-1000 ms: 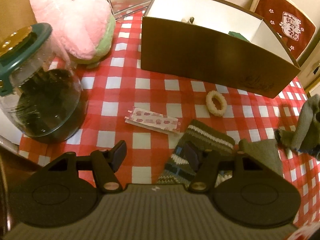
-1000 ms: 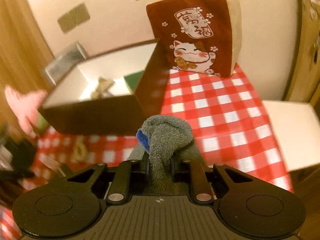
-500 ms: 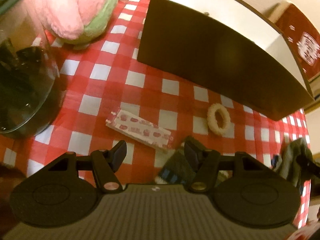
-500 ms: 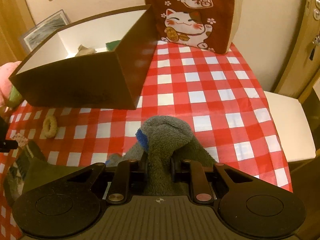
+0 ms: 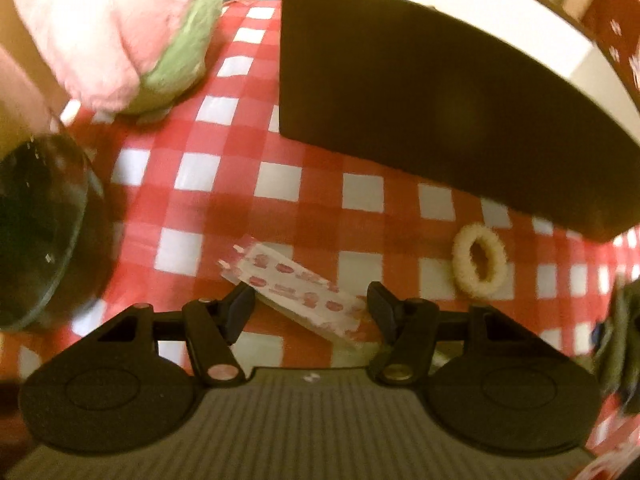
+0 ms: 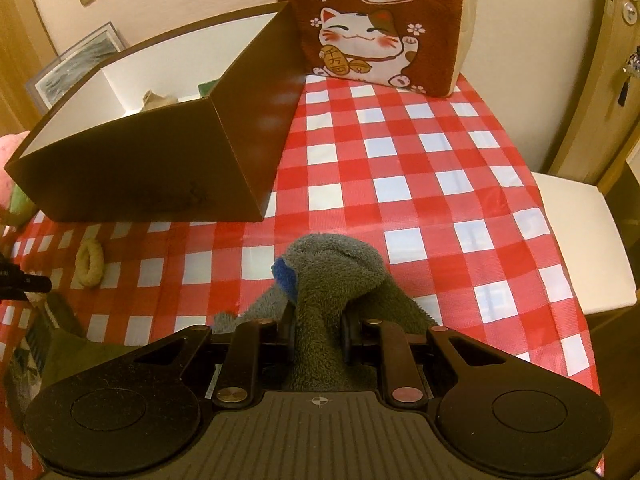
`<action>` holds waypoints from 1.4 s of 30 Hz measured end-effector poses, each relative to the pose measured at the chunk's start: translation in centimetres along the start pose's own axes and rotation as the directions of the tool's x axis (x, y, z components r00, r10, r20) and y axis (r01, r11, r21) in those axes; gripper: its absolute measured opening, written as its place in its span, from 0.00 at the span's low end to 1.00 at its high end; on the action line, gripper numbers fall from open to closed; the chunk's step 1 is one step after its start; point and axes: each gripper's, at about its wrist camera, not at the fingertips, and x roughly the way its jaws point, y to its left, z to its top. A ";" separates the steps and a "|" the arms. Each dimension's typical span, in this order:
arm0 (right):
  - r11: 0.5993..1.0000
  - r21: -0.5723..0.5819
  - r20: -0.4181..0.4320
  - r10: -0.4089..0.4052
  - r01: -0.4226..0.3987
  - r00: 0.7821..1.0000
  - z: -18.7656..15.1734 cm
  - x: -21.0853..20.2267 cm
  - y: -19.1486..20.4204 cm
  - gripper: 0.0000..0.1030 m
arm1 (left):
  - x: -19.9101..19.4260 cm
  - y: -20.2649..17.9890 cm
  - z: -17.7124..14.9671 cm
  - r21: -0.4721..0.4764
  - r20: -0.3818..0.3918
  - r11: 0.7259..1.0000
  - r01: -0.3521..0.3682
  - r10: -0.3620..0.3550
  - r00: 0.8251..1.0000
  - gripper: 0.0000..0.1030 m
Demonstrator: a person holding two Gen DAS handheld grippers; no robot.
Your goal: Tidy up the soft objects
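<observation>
My right gripper (image 6: 318,326) is shut on a grey-green fuzzy sock (image 6: 332,268) with a blue tip and holds it above the red checked tablecloth (image 6: 420,184). The brown box (image 6: 152,160) with a white inside stands to its left. My left gripper (image 5: 310,306) is open and low over a flat packet with pink prints (image 5: 296,284), which lies between its fingers. A cream fuzzy hair ring (image 5: 478,260) lies to the right, also in the right wrist view (image 6: 90,262). The pink and green plush (image 5: 120,28) sits at far left. The box front (image 5: 420,104) is ahead.
A glass jar (image 5: 36,224) with dark contents stands close on the left. A cat-print cushion (image 6: 372,20) leans on the wall behind the box. A striped sock and green cloth (image 6: 52,344) lie at the left. A white stool (image 6: 580,232) is right of the table.
My left gripper has moved forward and down toward the printed packet, leaving the striped sock behind it. My right gripper, still holding the sock, has tilted down and come nearer the table.
</observation>
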 end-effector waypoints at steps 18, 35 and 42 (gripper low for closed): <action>1.000 0.002 0.002 0.004 -0.004 1.000 0.0 0.2 0.1 0.19 | -0.1 1.8 0.0 -0.090 -0.024 0.992 0.091 -0.093 0.995 0.63; 1.000 0.016 0.007 0.012 -0.012 1.000 0.0 0.3 -0.3 0.19 | 0.4 -1.5 0.6 0.156 0.028 0.987 0.034 -0.039 0.999 0.19; 1.000 0.019 0.012 0.018 -0.019 1.000 -0.1 0.1 -0.3 0.19 | -1.0 0.7 0.0 0.115 0.056 0.991 0.074 -0.081 0.995 0.06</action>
